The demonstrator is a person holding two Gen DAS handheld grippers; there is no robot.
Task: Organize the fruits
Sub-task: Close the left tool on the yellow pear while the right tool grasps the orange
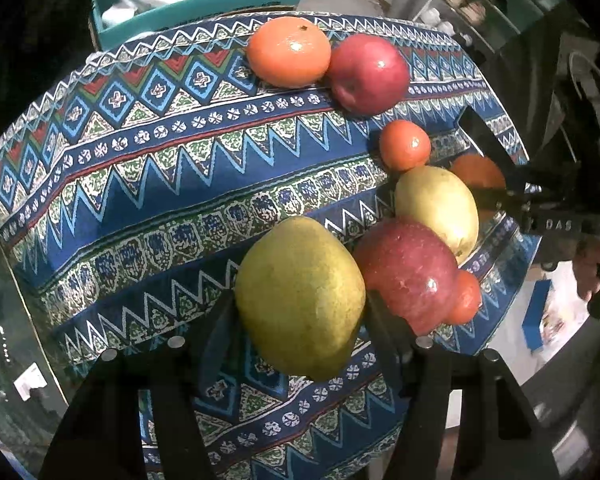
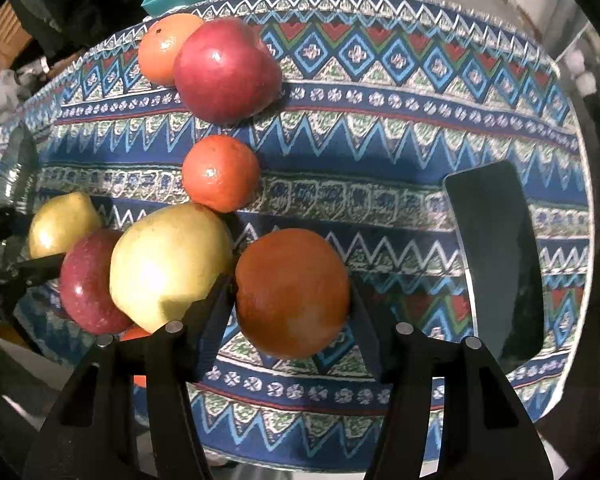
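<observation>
In the left wrist view my left gripper [image 1: 300, 324] is shut on a green pear [image 1: 300, 296], one finger against each side. A red apple [image 1: 410, 276] and a yellow fruit [image 1: 436, 208] touch just right of it. In the right wrist view my right gripper [image 2: 292, 312] is shut on a large orange [image 2: 292, 292] over the patterned cloth [image 2: 380, 152]. A small tangerine [image 2: 220, 172] lies beyond it. Another orange [image 2: 164, 48] and a red apple [image 2: 226, 70] rest together at the far edge. The left gripper's fingers [image 2: 40, 264] show at the left around the pear [image 2: 60, 224].
A flat black slab [image 2: 496, 260] lies on the cloth to the right of the held orange. A teal box [image 1: 196, 4] with plastic bags stands behind the round table. The cloth's left half [image 1: 140, 168] carries no fruit. A hand [image 1: 592, 272] holds the right gripper.
</observation>
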